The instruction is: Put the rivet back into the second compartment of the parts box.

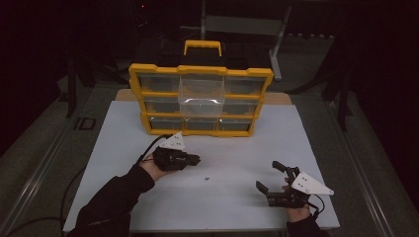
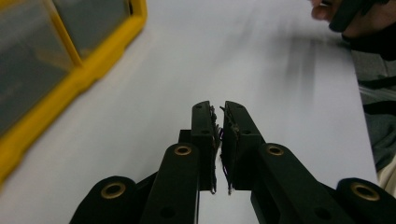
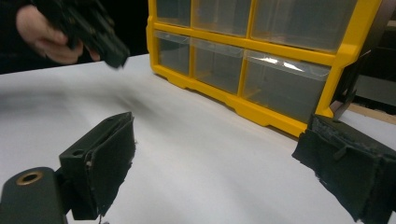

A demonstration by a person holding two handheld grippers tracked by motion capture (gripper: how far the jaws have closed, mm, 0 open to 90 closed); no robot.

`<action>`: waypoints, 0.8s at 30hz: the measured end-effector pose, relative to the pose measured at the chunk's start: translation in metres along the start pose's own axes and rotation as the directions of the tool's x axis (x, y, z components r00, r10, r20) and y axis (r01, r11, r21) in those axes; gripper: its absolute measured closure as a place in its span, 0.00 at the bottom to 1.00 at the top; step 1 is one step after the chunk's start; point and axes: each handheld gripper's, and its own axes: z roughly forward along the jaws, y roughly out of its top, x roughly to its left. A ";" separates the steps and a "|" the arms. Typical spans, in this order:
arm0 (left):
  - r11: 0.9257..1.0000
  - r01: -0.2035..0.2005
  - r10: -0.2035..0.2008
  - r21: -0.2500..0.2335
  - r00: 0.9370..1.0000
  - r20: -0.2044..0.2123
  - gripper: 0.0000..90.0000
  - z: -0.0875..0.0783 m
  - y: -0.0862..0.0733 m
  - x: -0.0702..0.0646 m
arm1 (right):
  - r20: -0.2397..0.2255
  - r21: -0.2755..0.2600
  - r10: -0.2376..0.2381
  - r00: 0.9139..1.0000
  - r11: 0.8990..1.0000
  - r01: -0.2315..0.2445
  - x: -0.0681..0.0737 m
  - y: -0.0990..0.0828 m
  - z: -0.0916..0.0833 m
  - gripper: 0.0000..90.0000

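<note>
**Left gripper closed above the table; small dark part lying at its 4 o'clock**

The left gripper (image 1: 193,159) is hanging over the white rectangular table top (image 1: 237,148) with its two black jaws pressed together. In the left gripper view the pads (image 2: 232,140) are nearly meeting, and whether anything thin is sitting between them cannot be told. The right gripper (image 1: 271,177) is resting near the table's 5 o'clock corner with its jaws spread wide and nothing between them.

A small dark part (image 1: 206,178), too small to identify, is lying on the bare table. It is sitting near the left gripper's tips, at their 4 o'clock, and well apart from the right gripper, at that gripper's 9 o'clock. The left hand is therefore the nearer one. No long axis can be made out on the part.

The yellow plastic parts organiser with clear drawers (image 1: 200,98) is standing upright at the table's 12 o'clock. Its clear top-centre drawer (image 1: 201,91) is pulled forward and open. Judged from this layout, the drawer is lying at the left gripper's 12 o'clock, so the coming move is turning on a forward reach by the left hand.
</note>
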 end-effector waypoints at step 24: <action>0.987 -0.102 0.108 -0.127 0.993 0.046 0.93 -0.080 0.092 0.005 | -0.002 -0.001 0.001 1.000 1.000 -0.001 0.000 0.000 0.000 0.10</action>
